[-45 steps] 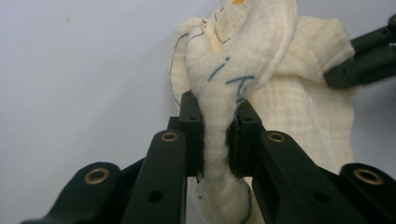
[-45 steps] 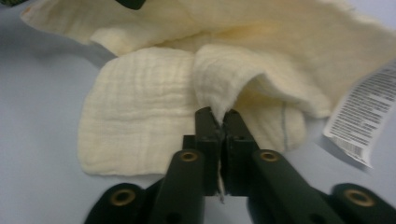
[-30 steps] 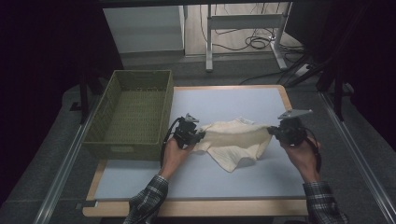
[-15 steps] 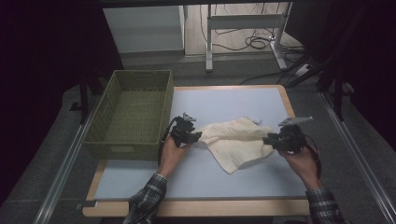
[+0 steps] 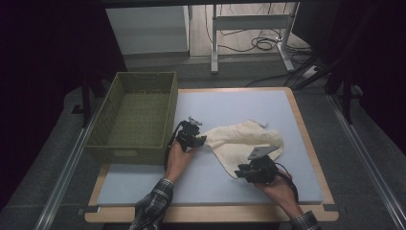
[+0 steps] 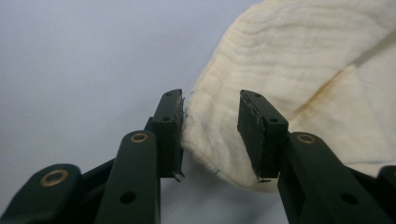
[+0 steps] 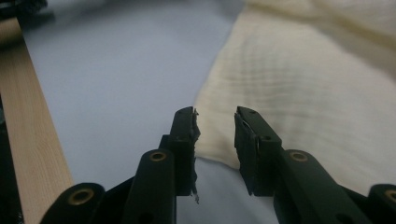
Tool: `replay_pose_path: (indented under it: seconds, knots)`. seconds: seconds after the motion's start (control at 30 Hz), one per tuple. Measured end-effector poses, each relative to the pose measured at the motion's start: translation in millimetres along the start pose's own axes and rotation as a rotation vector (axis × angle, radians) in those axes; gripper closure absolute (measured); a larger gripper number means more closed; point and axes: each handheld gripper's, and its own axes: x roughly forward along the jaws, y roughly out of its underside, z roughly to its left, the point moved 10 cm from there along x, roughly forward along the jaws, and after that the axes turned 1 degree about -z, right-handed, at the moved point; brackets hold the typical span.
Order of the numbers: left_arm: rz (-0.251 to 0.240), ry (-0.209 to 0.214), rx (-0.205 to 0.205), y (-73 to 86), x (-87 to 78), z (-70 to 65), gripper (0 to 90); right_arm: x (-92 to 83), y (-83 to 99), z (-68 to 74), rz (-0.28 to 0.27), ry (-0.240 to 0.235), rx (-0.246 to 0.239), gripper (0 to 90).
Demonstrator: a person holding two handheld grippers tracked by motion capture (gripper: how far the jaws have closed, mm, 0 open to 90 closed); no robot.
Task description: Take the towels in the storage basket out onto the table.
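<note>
Lying: a cream cloth rests crumpled on the blue-grey mat, right of centre, part of it folded over itself.
Edges: the mat sits on a wooden table whose rim shows as a thin border at the right and near sides; the cloth's right end lies near the mat's right edge without reaching it.
Open room: the far half of the mat is bare, and so is the near strip between the two forearms.
Left side: a green woven basket stands against the mat's left edge, just beside the left gripper.
Left gripper: at the cloth's left tip; jaws apart, with the rounded hem between them, touching one pad.
Right gripper: at the cloth's near corner; jaws have just been opening and stand apart, the corner between them, not pinched.
Cloth look: ribbed, soft weave with fine crosswise lines, pale cream, stitched hem, faint yellowish crease marks.
</note>
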Motion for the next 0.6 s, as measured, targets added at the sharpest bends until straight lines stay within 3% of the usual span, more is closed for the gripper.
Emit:
replay_pose_path:
  seconds: [0.03,0.07,0.1,0.13,0.17,0.27,0.3,0.4,0.43,0.47,0.5,0.6]
  knots:
    - [0.005,-0.009,0.003,1.3,1.2,1.2,63.0,10.5,4.7,4.7,0.023,0.007,-0.025,65.4]
    - [0.005,-0.009,0.003,1.8,1.8,1.5,63.0,10.5,4.7,4.7,0.023,0.007,-0.025,65.4]
    - [-0.001,-0.003,-0.001,1.8,2.1,2.0,64.8,13.6,6.6,5.5,0.016,0.041,-0.050,75.7]
    - [-0.002,-0.004,-0.003,1.6,2.1,2.3,64.8,13.6,6.6,5.5,0.016,0.041,-0.050,75.7]
    - [-0.004,-0.011,0.001,1.2,1.7,2.5,63.6,12.7,7.6,6.9,0.015,0.055,-0.065,86.9]
    - [-0.030,-0.008,0.004,-2.2,-2.3,0.3,54.8,12.3,8.1,10.4,0.018,0.036,-0.056,88.7]
    - [-0.052,-0.010,0.005,-6.1,-8.2,-1.8,49.1,13.1,6.2,21.4,0.008,-0.042,-0.031,89.1]
    - [-0.074,-0.015,0.005,-10.4,-14.4,-4.4,43.2,15.2,3.0,30.0,0.000,-0.070,-0.030,89.1]
    - [-0.090,-0.011,0.014,-14.2,-20.8,-6.8,36.6,20.9,-1.9,41.1,-0.001,-0.088,-0.049,89.0]
    - [-0.090,-0.011,0.014,-14.2,-20.8,-6.8,34.2,20.9,-1.9,41.1,-0.001,-0.088,-0.049,89.0]
    - [-0.102,-0.004,0.016,-16.6,-27.1,-9.4,31.7,26.8,-6.4,51.7,-0.005,-0.120,-0.053,89.0]
    - [-0.107,0.005,0.019,-16.6,-32.4,-11.3,28.5,35.6,-11.1,63.4,0.001,-0.141,-0.071,89.0]
